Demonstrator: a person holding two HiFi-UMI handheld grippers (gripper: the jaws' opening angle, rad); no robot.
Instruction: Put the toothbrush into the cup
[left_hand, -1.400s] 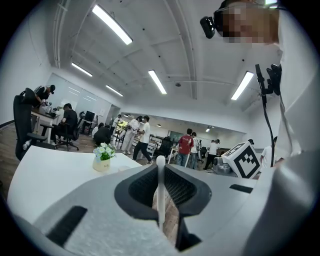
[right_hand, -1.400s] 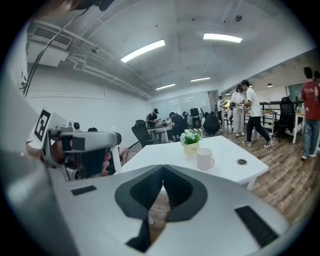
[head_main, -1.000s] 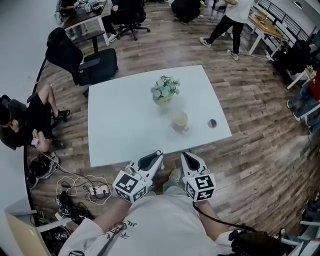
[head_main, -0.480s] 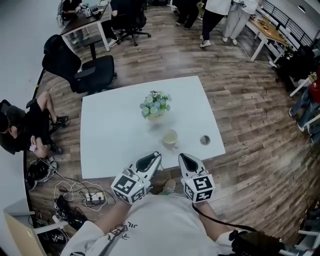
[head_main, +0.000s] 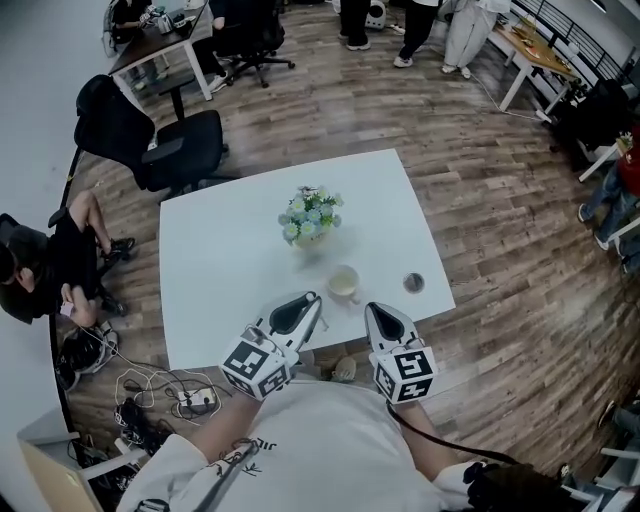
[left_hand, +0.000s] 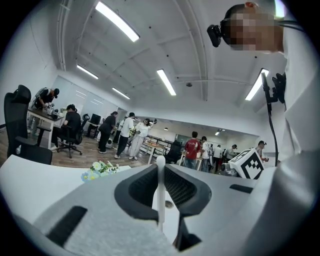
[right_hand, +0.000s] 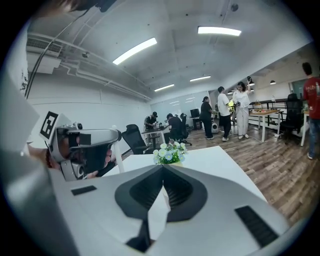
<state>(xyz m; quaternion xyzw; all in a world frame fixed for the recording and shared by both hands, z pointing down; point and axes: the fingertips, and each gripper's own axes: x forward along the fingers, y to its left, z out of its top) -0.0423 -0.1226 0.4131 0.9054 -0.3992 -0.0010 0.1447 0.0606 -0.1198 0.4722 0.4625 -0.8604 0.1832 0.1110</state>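
Toothbrush (left_hand: 159, 190): white, pinched between the jaws of the left gripper (head_main: 308, 302), over the near edge of the table (head_main: 220, 260). It is not yet at the cup.

Cup (head_main: 343, 283): upright, just beyond the left gripper and slightly right. Flowers (head_main: 311, 213) stand behind it, and a small dark round thing (head_main: 414, 283) lies to its right.

Right gripper (right_hand: 162, 169): jaws pressed together, holding nothing.

Risks (judged):
- The cup mouth is small, so a brush end catching the rim could tip it.
- The thin handle might pivot in the pinch.
- Overreach could brush the flowers.

Axis: long axis roughly upright, crossing the jaws, with a rounded end above the tips. I cannot tell which end has the bristles.
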